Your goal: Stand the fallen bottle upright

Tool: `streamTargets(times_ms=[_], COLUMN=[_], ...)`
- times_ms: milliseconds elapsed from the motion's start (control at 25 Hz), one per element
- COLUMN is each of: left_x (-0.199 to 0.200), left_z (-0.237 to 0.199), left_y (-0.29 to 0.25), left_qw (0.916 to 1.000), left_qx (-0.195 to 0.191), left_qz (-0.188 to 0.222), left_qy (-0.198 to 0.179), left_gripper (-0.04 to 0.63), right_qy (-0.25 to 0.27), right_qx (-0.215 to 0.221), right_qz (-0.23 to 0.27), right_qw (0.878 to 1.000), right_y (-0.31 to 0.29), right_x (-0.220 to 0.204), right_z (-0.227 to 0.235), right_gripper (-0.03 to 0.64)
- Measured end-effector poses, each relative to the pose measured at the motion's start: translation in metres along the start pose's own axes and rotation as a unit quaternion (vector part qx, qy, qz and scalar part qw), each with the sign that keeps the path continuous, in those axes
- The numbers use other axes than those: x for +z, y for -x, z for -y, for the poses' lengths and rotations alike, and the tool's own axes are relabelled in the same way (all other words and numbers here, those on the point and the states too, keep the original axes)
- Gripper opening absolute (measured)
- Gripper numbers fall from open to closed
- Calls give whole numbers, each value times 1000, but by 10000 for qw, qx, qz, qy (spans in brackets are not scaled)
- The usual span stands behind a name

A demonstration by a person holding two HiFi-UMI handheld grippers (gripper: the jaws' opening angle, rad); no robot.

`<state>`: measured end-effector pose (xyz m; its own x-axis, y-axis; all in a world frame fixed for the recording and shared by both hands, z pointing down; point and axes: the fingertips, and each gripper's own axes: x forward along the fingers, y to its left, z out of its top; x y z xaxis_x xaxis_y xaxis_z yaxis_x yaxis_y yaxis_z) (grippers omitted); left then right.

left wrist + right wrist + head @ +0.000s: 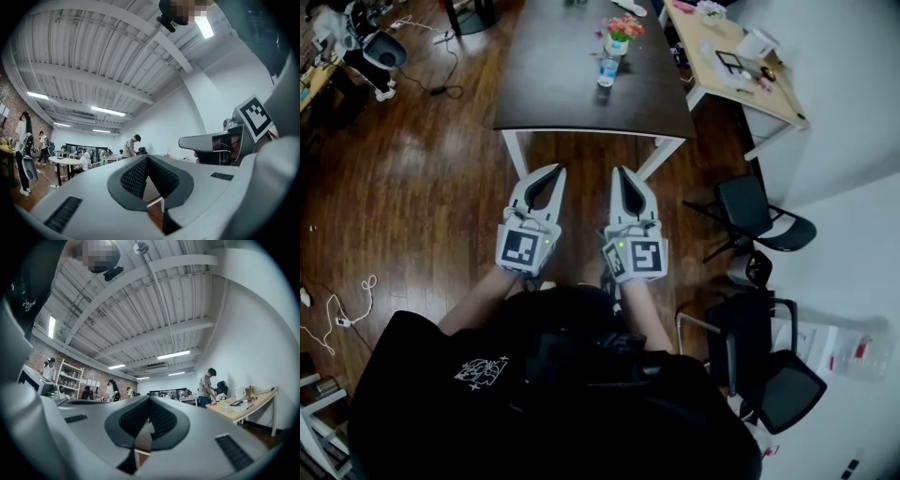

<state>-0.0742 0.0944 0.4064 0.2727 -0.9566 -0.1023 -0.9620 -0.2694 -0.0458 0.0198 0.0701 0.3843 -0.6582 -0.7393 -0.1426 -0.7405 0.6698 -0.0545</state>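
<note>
Wood floor (422, 187), table (562, 89) edge ahead, chairs (764, 211) right

On the table (548, 89), the bottle (607, 70) sits just before the flowers (623, 28).

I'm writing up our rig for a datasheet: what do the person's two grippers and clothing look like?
The left gripper and right gripper are pale grey, each with two long tapering jaws lined with dark ribbed pads. Each carries a cube with black-and-white square markers. The person wears a black top with a small white print.
</note>
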Motion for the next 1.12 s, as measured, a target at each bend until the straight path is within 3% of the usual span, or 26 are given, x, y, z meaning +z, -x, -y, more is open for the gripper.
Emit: streamTargets(times_ms=[600,1120], left_x=[9,16], left_z=[36,40], left_y=[0,-1], left_qw=[9998,9998], left_qx=[188,186], left_qz=[-10,61], left_qy=[-20,-63], left_gripper=[-8,-8], right_qy=[-80,2], right_qx=[184,191], right_qz=[-33,-12], right_qw=[9998,9998], right_y=[31,31], right_x=[11,15], right_z=[10,13], right_gripper=[11,11])
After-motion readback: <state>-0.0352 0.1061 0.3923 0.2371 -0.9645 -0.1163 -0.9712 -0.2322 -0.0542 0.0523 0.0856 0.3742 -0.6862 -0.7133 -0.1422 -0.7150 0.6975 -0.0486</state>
